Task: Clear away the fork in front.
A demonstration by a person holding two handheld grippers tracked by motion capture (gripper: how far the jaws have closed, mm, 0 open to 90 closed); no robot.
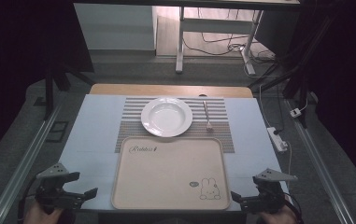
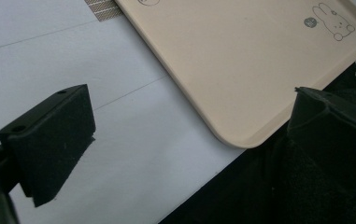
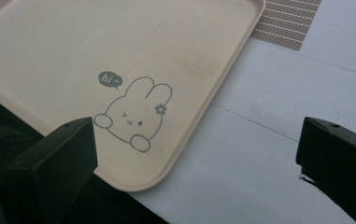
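A beige tray [image 1: 168, 172] with a rabbit drawing lies at the table's near edge. Behind it a white deep plate [image 1: 167, 116] rests on a striped placemat [image 1: 220, 128], with a fork [image 1: 207, 116] to its right. My left gripper [image 1: 80, 196] hovers open at the tray's near left corner [image 2: 241, 135], nothing between its jaws. At the tray's near right corner my right gripper [image 1: 241, 199] is open too, its jaws wide apart over the tray's rim [image 3: 199, 116] and the white table cover.
The white cover [image 1: 91, 140] spans the table, wood showing at the far edge [image 1: 171, 89]. A power strip [image 1: 278, 139] and cables lie on the floor to the right. A desk frame [image 1: 180, 42] stands beyond the table.
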